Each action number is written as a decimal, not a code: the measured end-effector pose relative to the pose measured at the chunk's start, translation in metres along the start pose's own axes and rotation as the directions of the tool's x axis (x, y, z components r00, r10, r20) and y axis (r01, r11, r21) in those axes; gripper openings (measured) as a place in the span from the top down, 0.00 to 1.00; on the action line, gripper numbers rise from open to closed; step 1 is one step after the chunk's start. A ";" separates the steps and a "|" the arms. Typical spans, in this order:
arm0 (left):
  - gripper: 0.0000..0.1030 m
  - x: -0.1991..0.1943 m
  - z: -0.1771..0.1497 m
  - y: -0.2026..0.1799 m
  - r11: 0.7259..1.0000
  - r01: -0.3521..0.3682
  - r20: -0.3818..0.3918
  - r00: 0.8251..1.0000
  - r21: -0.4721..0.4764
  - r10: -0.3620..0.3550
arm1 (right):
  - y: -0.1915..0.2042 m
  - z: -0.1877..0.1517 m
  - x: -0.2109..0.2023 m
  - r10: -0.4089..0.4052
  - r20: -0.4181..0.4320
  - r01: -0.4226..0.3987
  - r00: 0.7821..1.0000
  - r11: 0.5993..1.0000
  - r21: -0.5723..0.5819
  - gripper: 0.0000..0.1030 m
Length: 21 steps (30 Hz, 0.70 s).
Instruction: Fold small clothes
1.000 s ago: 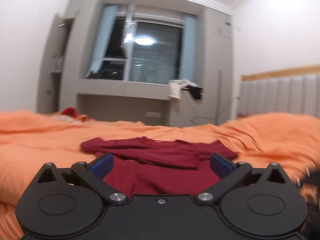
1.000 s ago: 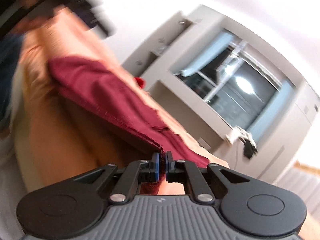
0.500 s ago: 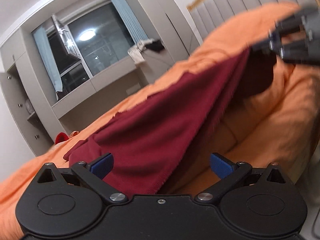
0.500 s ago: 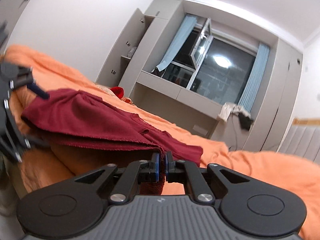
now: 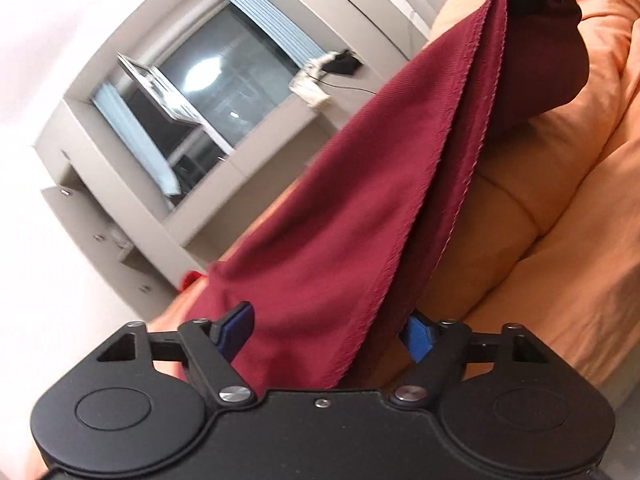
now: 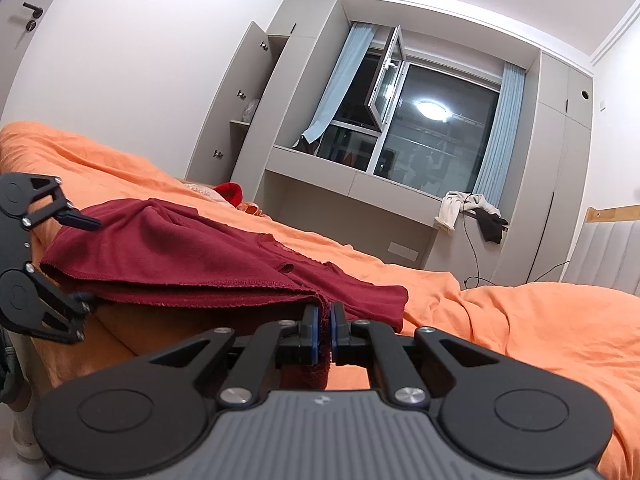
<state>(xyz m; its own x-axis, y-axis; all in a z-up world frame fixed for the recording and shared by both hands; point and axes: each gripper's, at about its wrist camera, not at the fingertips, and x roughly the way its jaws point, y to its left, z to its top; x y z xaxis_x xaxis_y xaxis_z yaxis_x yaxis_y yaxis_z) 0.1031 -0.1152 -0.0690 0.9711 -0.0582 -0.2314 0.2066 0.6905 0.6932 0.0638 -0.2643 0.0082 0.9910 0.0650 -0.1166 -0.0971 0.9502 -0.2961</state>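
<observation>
Bed [image 6: 540, 320]: covered by an orange quilt and carries the work. Its near edge runs under both tools; a padded headboard [image 6: 608, 248] stands at the right end.

Garment [image 6: 180, 256]: dark red, lying along the near edge of the bed. The hem is lifted off the quilt and stretched in a line between the two tools; the rest still rests on the quilt. A neckline or sleeve opening shows on the far side, near the middle.

Right gripper [image 6: 324, 330]: fingers pressed together, pinching the doubled hem at the corner nearer the headboard. A short tail of cloth hangs below the pads.

Left gripper [image 5: 332, 330]: fingers closing, with the opposite hem corner lying between them. The pads do not appear to press the cloth yet.

Step in hand, as judged: securing the second hem corner ahead of a fold. The next move calls for the left fingers to finish closing on both layers, then both tools to carry the hem together toward the far side of the garment and lay it flat.

Not established: the garment type, sleeves and far edge are bunched and unclear. The left tool's lower finger is partly hidden behind cloth. A red item [image 6: 230, 192] beyond the garment cannot be identified.
</observation>
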 end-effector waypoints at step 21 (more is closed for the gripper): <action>0.94 -0.030 -0.019 0.059 0.957 -0.241 -0.096 0.969 -0.160 0.228 | 0.007 0.003 -0.009 -0.026 0.054 0.029 0.998 0.999 -0.042 0.94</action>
<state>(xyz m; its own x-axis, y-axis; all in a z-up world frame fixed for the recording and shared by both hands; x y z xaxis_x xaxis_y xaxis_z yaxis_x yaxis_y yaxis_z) 0.0838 -0.0593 -0.0340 0.9765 0.1703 -0.1321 -0.0553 0.7905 0.6100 0.0542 -0.2573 0.0104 0.9968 0.0565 -0.0571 -0.0726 0.9381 -0.3386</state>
